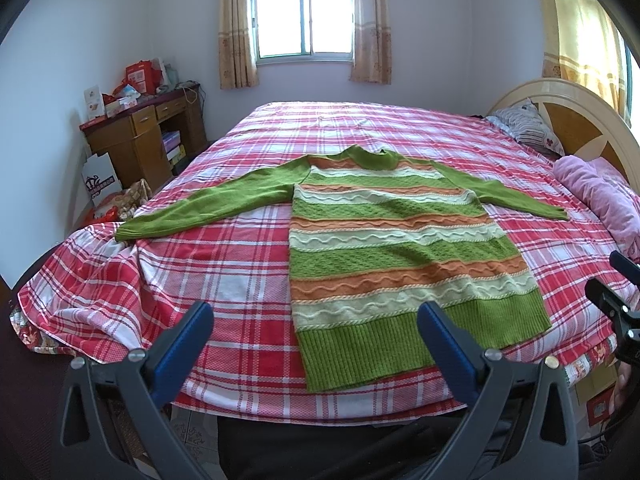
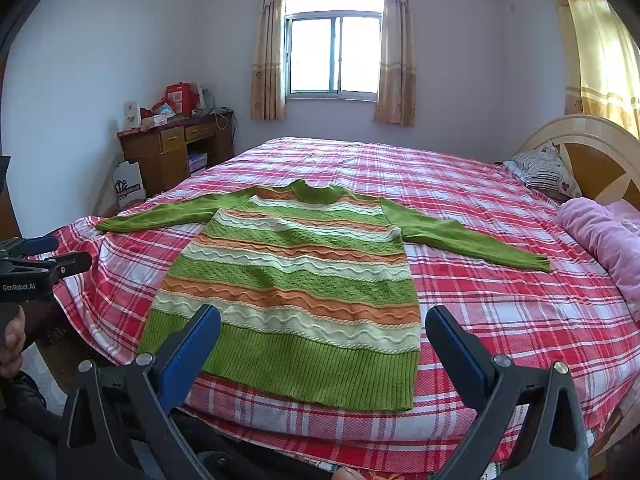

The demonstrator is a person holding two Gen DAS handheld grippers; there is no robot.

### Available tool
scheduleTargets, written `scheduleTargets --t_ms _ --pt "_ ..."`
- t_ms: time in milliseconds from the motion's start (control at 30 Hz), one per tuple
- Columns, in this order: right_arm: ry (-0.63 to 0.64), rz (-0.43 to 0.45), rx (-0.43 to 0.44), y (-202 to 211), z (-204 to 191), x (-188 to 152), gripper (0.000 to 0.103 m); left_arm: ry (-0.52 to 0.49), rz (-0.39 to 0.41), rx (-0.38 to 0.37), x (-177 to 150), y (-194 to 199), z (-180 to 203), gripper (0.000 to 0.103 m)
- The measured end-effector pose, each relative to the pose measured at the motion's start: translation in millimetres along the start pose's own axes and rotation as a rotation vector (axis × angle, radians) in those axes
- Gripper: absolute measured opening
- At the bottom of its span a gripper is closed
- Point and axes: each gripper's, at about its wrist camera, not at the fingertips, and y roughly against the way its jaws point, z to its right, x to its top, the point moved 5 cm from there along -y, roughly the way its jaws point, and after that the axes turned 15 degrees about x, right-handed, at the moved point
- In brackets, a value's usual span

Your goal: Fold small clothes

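While spread wide, both grippers [image 1: 316,320] [image 2: 323,330] face sweater [image 2: 296,280].

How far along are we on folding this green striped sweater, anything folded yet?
Done: the sweater lies flat on the plaid bed, both sleeves spread out, hem toward the grippers. No fold shows yet. In hand: nothing; the left gripper and right gripper hover open near the hem, not touching it. Left: fold the sleeves inward, then fold the body.
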Motion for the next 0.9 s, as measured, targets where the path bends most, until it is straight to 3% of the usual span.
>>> scheduleTargets --t_ms 533,633,800,900 --pt "-0.007 -0.017 0.014 -8 7 -4 0.102 -0.006 -0.013 0.0 -4 -7 -3 0.103" --pt "-0.003 -0.026 0.061 -15 13 -7 0.102 -0.02 -0.015 0.005 -3 -14 -1 0.103" --pt "-0.059 -0.05 0.085 -38 45 -9 0.102 -0.042 -0.041 0.029 7 -43 4 0.103" --pt "-0.129 -0.036 0.013 -55 86 -6 0.102 -0.053 -0.063 0.043 17 -65 8 0.103"
